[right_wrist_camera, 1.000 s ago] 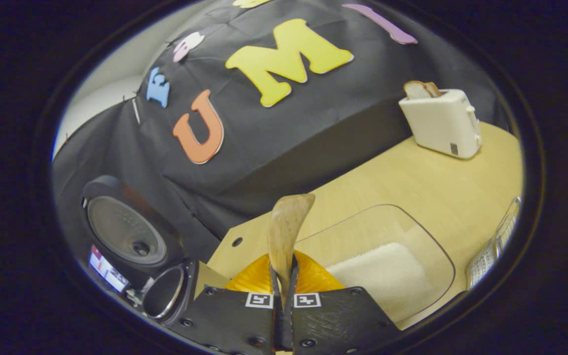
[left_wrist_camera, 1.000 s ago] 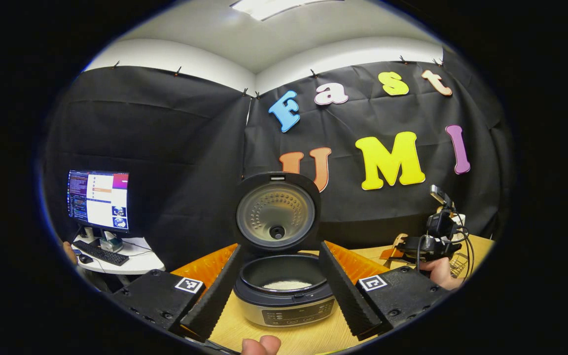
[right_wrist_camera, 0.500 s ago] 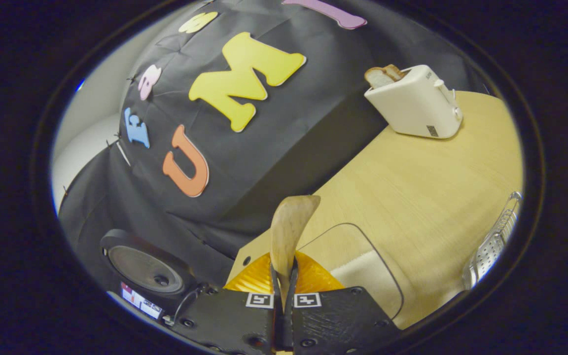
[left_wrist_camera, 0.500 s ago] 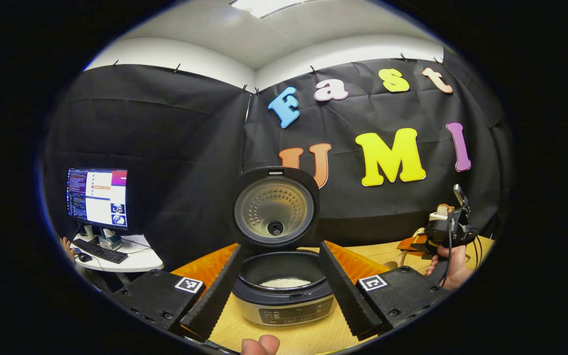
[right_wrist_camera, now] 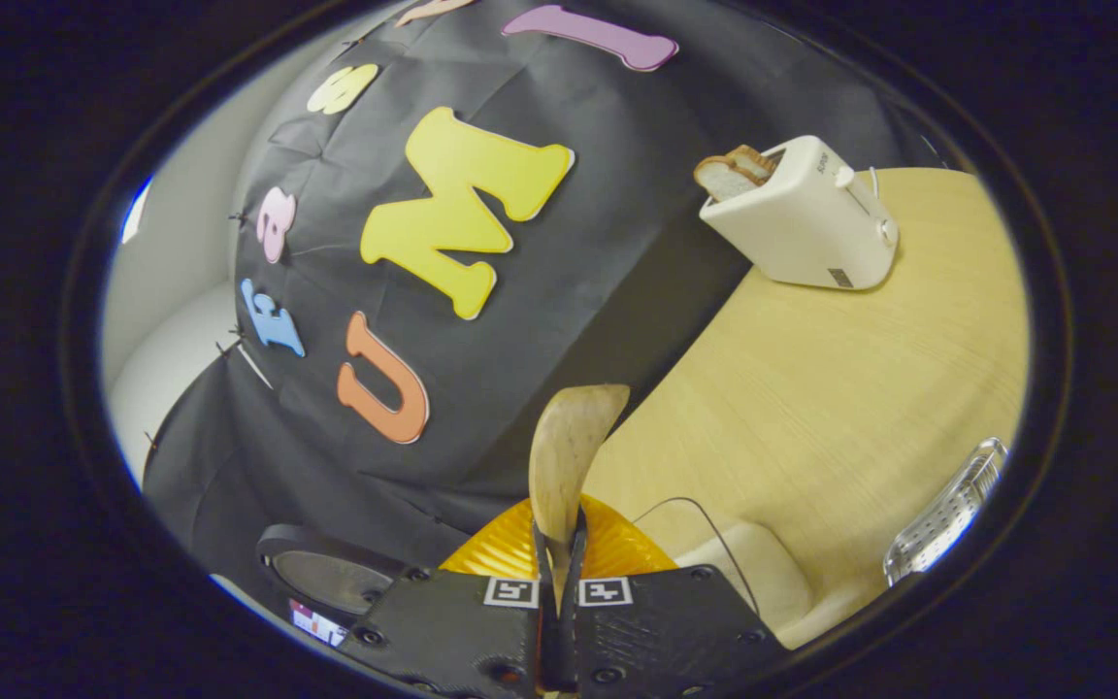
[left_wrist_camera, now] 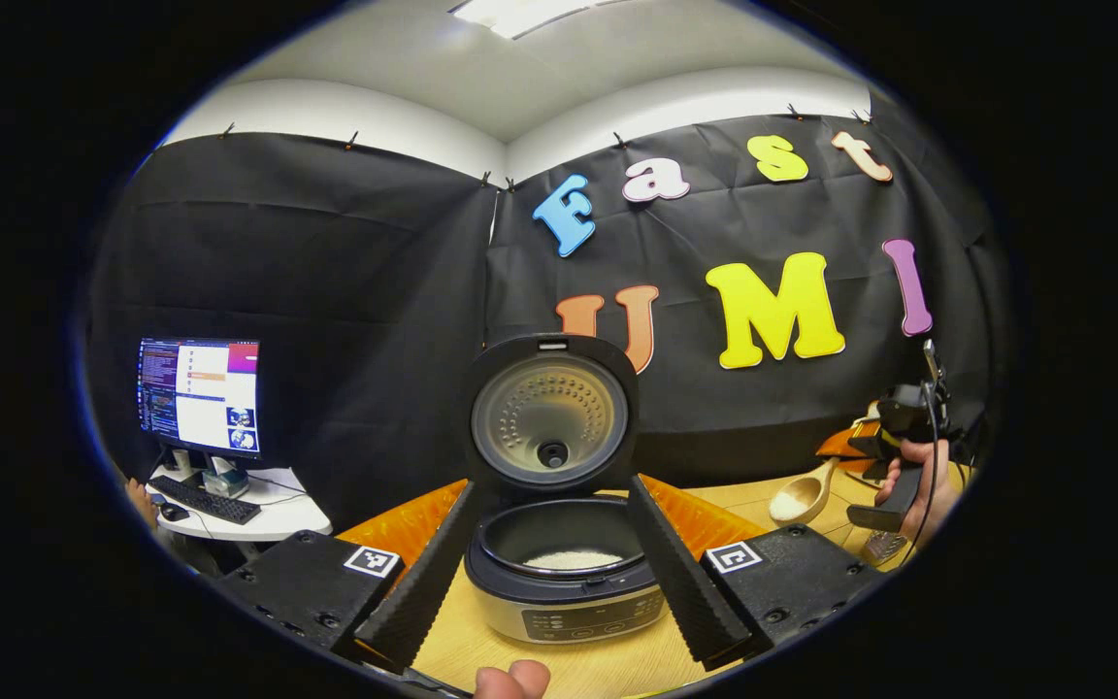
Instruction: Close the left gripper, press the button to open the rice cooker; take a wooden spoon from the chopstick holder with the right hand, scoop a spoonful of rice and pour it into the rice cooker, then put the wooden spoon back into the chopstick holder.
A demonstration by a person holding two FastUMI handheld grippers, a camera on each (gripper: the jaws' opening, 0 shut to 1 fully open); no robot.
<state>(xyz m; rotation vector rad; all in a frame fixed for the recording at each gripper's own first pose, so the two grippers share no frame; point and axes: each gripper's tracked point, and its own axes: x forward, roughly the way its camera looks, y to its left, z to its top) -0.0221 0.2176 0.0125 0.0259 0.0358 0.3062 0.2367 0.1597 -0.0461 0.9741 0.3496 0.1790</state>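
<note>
Now my right claw point(right_wrist_camera: 559, 582) is clamped on the wooden spoon point(right_wrist_camera: 564, 456), whose handle runs straight out ahead between my fingers, rice in its bowl. The open rice cooker point(left_wrist_camera: 567, 568) sits well off to my left, framed by my left claw point(left_wrist_camera: 554, 563), whose fingers stand apart.
</note>
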